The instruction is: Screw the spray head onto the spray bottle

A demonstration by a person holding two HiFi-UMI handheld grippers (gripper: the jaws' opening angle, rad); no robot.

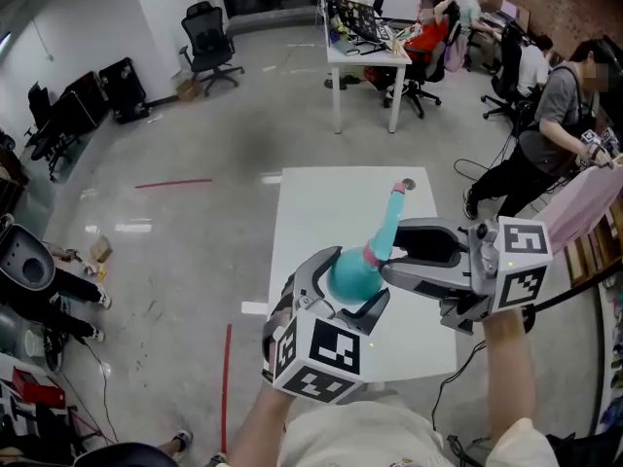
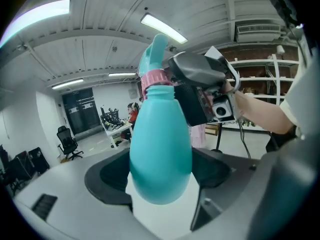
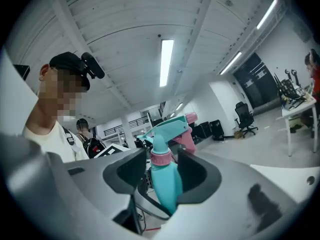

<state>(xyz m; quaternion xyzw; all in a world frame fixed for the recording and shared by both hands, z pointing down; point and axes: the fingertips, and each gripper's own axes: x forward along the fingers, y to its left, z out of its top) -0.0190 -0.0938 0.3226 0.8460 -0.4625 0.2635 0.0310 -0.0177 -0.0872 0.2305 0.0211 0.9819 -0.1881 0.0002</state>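
I hold a teal spray bottle (image 1: pixel 348 272) over the white table (image 1: pixel 316 202), tilted up and to the right. My left gripper (image 1: pixel 346 290) is shut on its round body, which fills the gap between the jaws in the left gripper view (image 2: pixel 160 149). A pink collar (image 1: pixel 373 254) joins the bottle to the teal spray head (image 1: pixel 392 212). My right gripper (image 1: pixel 389 253) comes in from the right and is shut on the spray head at that collar. In the right gripper view the collar (image 3: pixel 161 157) sits between the jaws, with the spray head (image 3: pixel 167 129) and its pink trigger (image 3: pixel 187 134) behind.
A small dark round thing (image 1: pixel 407 184) lies at the table's far edge. A person (image 1: pixel 560 115) stands close on the right. Further back are a white desk (image 1: pixel 365 56) with seated people and an office chair (image 1: pixel 207 42). Grey floor surrounds the table.
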